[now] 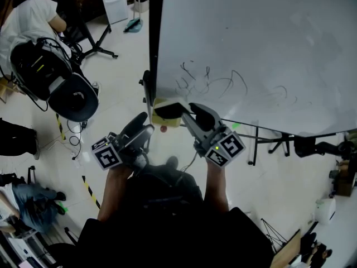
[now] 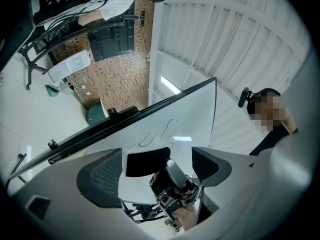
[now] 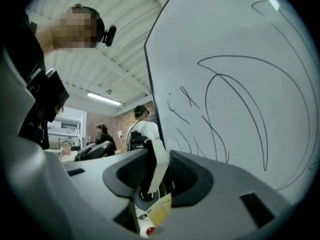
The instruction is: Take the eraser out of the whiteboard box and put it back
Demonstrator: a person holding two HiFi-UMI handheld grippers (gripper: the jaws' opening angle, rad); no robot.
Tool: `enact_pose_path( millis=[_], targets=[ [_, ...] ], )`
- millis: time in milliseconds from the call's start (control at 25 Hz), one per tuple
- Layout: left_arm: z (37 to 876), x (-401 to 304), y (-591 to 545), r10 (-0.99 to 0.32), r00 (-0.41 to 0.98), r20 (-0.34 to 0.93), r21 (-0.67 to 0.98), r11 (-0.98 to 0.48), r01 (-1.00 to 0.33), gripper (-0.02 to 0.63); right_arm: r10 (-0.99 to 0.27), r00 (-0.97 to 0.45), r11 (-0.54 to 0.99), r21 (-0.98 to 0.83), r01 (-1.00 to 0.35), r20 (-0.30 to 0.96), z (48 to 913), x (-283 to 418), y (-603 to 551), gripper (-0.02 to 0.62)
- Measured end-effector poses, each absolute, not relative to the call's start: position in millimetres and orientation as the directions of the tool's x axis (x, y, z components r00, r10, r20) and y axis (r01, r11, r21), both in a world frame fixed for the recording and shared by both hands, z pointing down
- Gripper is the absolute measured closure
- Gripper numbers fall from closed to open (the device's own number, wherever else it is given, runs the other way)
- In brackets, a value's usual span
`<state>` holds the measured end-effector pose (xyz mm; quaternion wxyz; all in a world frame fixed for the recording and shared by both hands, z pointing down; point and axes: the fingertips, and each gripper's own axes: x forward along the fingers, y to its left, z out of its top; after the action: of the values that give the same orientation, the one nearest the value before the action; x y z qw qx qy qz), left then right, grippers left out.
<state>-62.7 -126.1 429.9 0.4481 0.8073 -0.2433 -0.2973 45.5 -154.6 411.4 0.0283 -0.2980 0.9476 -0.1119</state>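
The eraser, white with a black felt face, is held just off the lower left corner of the whiteboard. My right gripper is shut on it. In the right gripper view the eraser stands edge-on between the jaws, with the yellow box and a red-capped marker below it. The box shows under the eraser at the board's corner. My left gripper hangs open to the left and below, holding nothing. Its own view looks between its wide jaws at the eraser.
Black scribbles cover the lower part of the board. The board's stand legs spread across the floor on the right. A person in a white shirt and a black round seat are at the left. More people stand in the background.
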Motion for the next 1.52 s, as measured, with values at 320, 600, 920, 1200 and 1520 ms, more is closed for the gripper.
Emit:
enact_pose_path(
  millis=[320,600,920,1200,1520],
  targets=[
    [430.4,-61.2,-125.9,-0.656,0.708,-0.263,0.869,-0.48,-0.122,0.178,-0.581,-0.803,0.795,-0.307,-0.524,-0.135,377.9,56.8,-151.8,0.439],
    [428.7,-62.4,-125.7,-0.657,0.705,-0.267,0.867,-0.482,-0.122,0.178,-0.578,-0.763,0.796,-0.406,-0.45,-0.288,350.5,66.6,-150.7,0.439],
    [428.0,-61.1,-127.5,-0.653,0.709,-0.267,0.866,-0.486,-0.122,0.178,-0.576,-0.722,0.796,-0.466,-0.387,-0.384,332.1,76.7,-154.0,0.44],
    [425.9,-60.5,-129.0,-0.649,0.712,-0.269,0.864,-0.49,-0.12,0.178,-0.577,-0.67,0.796,-0.504,-0.334,-0.468,312.9,87.5,-157.9,0.442],
    [423.4,-58.7,-128.8,-0.642,0.717,-0.272,0.861,-0.495,-0.116,0.178,-0.574,-0.627,0.796,-0.539,-0.275,-0.527,303.2,96.3,-156.8,0.442]
  ],
)
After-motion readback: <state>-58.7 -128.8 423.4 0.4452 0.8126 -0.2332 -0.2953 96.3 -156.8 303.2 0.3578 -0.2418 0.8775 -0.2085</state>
